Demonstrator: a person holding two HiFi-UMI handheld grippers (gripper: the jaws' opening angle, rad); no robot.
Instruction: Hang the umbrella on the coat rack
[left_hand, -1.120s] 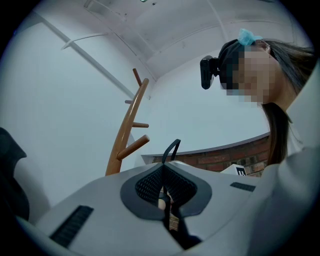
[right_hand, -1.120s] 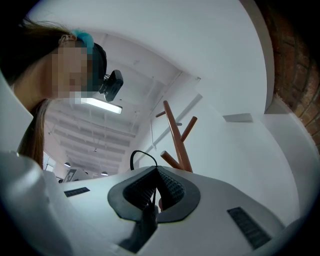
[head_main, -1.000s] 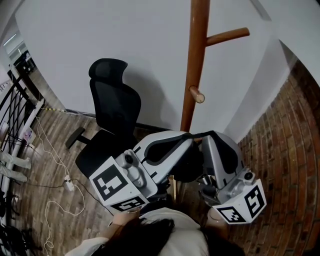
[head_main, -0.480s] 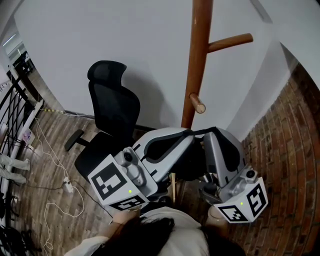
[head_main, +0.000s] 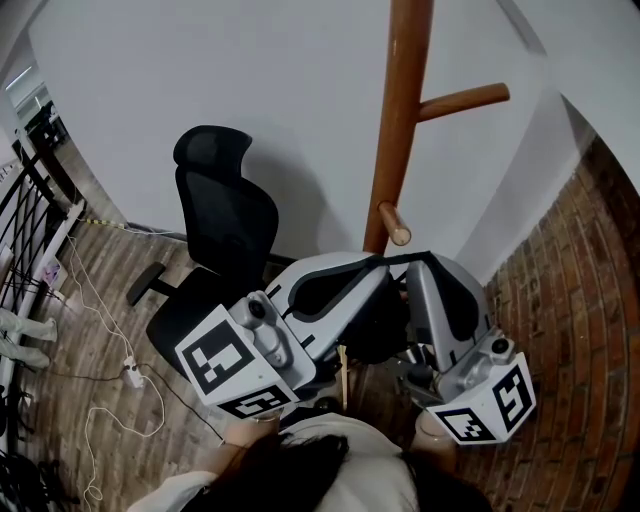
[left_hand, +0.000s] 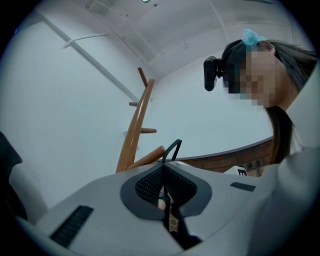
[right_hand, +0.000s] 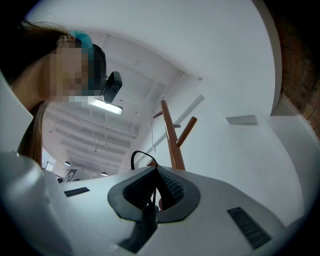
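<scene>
The wooden coat rack (head_main: 400, 120) stands against the white wall, with a short lower peg (head_main: 393, 222) and a longer upper peg (head_main: 465, 100). My left gripper (head_main: 378, 266) and right gripper (head_main: 412, 266) meet tip to tip just below the lower peg. Each is shut on the umbrella's thin black strap loop (left_hand: 171, 150), which pokes up past the right jaws as well (right_hand: 140, 157). The dark umbrella body (head_main: 375, 335) hangs beneath the grippers, mostly hidden. The rack's pole (left_hand: 135, 125) rises straight ahead in the left gripper view and also in the right gripper view (right_hand: 171, 135).
A black office chair (head_main: 225, 215) stands just left of the rack. Cables and a power strip (head_main: 128, 372) lie on the wooden floor at left, by a black railing (head_main: 30, 200). Brick paving (head_main: 570, 300) lies to the right.
Both grippers, still shut on the strap, have come closer to the rack's lower peg, which now sits just above their tips.
</scene>
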